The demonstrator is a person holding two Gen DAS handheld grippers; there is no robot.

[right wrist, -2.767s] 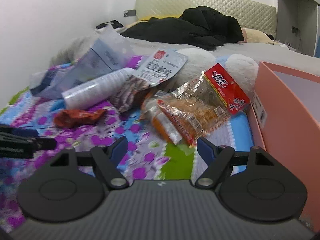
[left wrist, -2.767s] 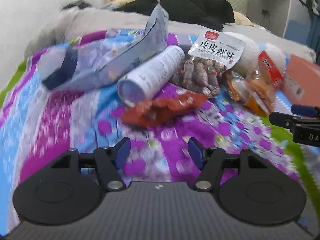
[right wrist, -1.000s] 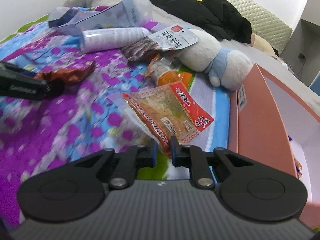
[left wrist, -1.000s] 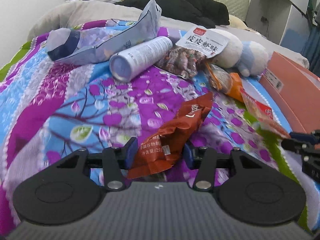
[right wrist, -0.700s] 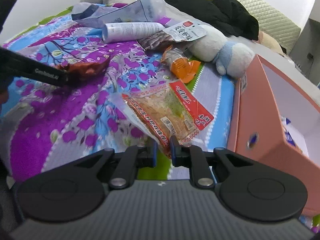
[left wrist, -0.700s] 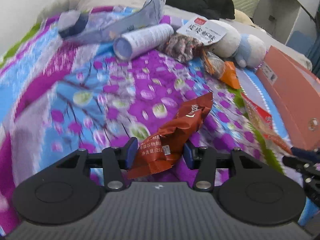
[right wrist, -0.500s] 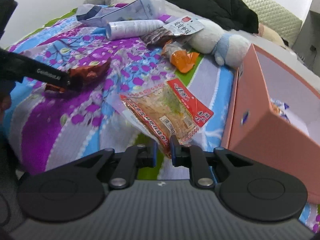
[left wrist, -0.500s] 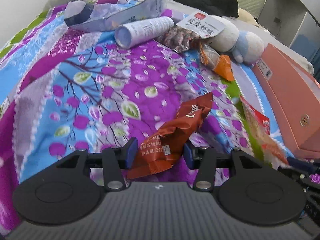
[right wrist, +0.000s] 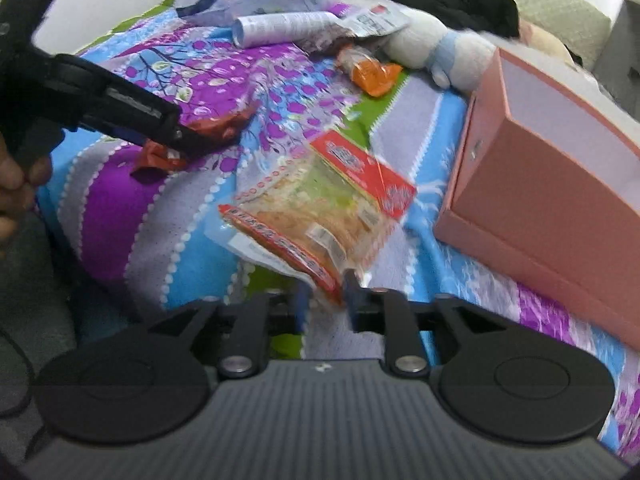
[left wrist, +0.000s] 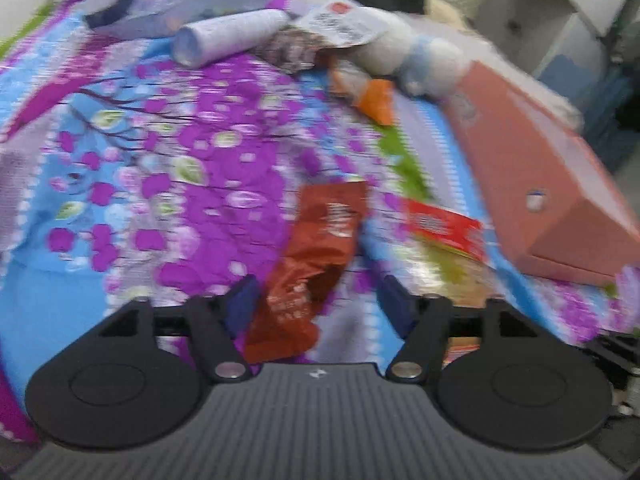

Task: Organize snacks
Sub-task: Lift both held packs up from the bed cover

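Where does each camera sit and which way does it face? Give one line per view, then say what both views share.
Left wrist: sits on the left gripper, facing along its open fingers at the brown snack packet on the bedspread.
Right wrist: sits on the right gripper, facing the noodle packet it pinches; the left gripper and the person's hand show.
Shared: both packets, pink box, white tube.

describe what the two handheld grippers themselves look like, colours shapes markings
Both match. The left gripper and right gripper each have a dark grey ribbed body with a small pale logo, two matte black round discs, black angular finger arms on silver pivot screws, and blue fingertip pads. Seen from the right wrist view, the left gripper is a black bar with a pale label strip; its text is unreadable.
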